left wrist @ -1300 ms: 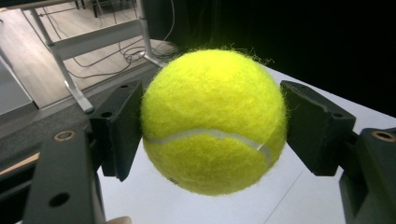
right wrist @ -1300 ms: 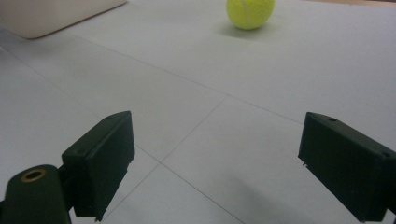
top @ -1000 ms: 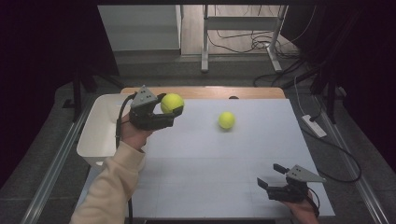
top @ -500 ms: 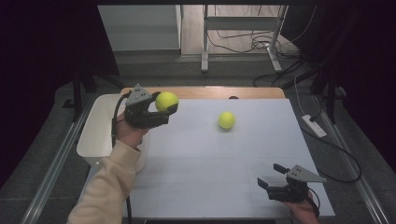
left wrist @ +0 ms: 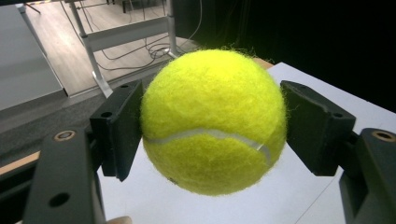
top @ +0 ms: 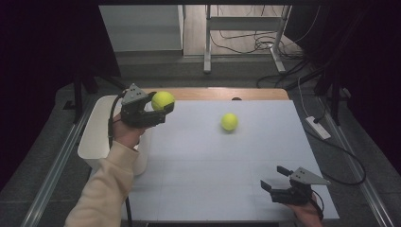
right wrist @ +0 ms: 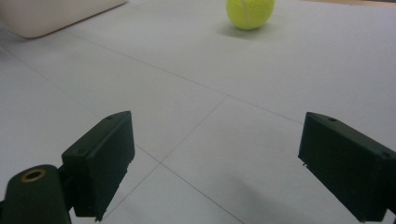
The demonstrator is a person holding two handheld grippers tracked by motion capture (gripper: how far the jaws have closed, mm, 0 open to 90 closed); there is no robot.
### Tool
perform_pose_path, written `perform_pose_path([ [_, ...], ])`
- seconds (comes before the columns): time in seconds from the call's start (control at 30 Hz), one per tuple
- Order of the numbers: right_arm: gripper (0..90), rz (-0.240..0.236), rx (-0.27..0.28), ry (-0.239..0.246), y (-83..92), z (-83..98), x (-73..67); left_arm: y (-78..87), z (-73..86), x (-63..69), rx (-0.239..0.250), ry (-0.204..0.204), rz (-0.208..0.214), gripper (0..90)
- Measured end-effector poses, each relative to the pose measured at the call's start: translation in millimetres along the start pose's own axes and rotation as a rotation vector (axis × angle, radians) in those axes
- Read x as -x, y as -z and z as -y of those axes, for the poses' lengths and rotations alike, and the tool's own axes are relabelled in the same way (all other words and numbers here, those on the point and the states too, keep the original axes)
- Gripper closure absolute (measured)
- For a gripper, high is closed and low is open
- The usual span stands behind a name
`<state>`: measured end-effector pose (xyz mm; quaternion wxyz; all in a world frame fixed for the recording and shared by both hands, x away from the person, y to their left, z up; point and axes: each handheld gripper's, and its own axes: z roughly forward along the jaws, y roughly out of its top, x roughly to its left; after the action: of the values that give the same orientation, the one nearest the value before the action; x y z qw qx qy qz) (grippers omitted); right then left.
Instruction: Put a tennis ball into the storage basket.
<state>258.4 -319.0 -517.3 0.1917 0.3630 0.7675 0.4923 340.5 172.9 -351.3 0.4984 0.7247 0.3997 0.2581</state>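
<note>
— What does the left gripper [top: 163, 108] have?
— A yellow tennis ball [left wrist: 212, 121], pinched between its two black jaws and held in the air near the white bin [top: 97, 142] at the table's left edge.
— And the right gripper [top: 279, 178]?
— Jaws spread wide with nothing between them, low over the white table [top: 213, 179] at the near right.
— Anything else?
— A second tennis ball [top: 229, 121] lies on the table, well apart from both.

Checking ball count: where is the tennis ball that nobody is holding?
In the high view the loose tennis ball lies on the white table, right of centre toward the far edge, apart from both grippers.
</note>
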Motion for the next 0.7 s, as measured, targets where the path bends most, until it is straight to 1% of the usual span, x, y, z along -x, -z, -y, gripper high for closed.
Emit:
perform_pose_path([
  [0.17,10.8,0.0,-0.001,0.001,-0.1,0.0,-0.2,1.8,0.5,-4.9,0.0,0.011,-0.013,26.8],
  [0.33,10.8,-0.002,-0.001,-0.001,-0.5,0.0,0.0,3.5,1.7,-13.4,-0.007,0.024,-0.034,26.8],
  [0.63,10.8,0.0,0.0,0.0,0.0,0.0,0.4,3.6,3.1,-24.1,-0.016,0.045,-0.062,26.8],
  [0.7,10.8,0.001,0.003,0.0,0.3,0.0,1.6,3.5,3.8,-28.3,-0.023,0.052,-0.075,26.8],
])
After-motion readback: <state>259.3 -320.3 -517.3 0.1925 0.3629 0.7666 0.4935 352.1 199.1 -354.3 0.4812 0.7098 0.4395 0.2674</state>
